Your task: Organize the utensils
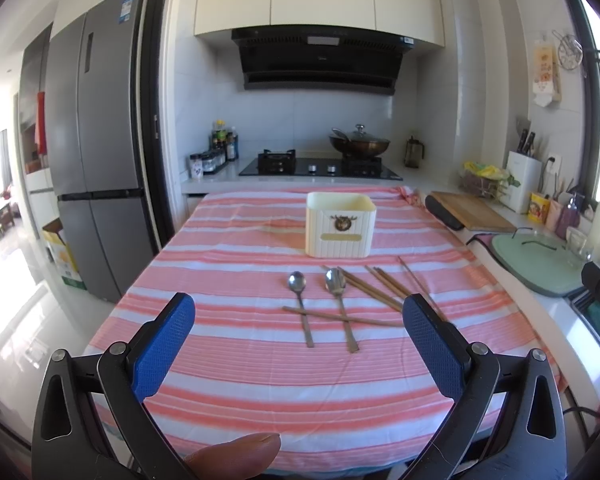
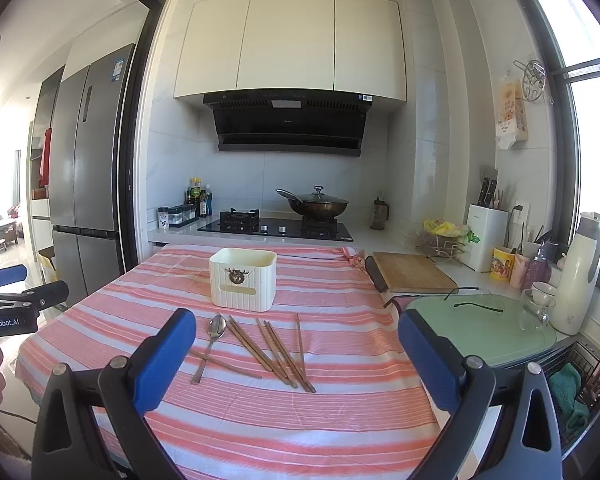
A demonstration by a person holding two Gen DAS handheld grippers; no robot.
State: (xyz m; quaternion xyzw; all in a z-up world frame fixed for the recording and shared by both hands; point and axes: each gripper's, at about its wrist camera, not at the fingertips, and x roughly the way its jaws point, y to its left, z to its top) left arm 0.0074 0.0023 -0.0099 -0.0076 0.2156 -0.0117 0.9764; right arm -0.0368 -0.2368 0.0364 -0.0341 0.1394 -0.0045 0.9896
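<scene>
A cream utensil holder (image 1: 341, 225) (image 2: 243, 278) stands upright on the pink striped tablecloth (image 1: 260, 360) (image 2: 300, 420). In front of it lie two metal spoons (image 1: 300, 304) (image 1: 339, 300) and several brown chopsticks (image 1: 384, 286) (image 2: 280, 350); one chopstick (image 1: 340, 316) lies crosswise under the spoon handles. The right wrist view shows one spoon (image 2: 210, 344). My left gripper (image 1: 298, 334) is open and empty, above the table's near side. My right gripper (image 2: 296, 344) is open and empty, near the chopsticks' right side. The left gripper's body (image 2: 8, 308) shows at the far left.
A wooden cutting board (image 1: 474, 210) (image 2: 414, 272) and a green lid over the sink (image 2: 484, 328) lie right of the table. A stove with a wok (image 1: 359, 146), a knife block (image 2: 486, 236), cups and a thermos (image 2: 580, 272) line the counter. A fridge (image 1: 92, 160) stands left.
</scene>
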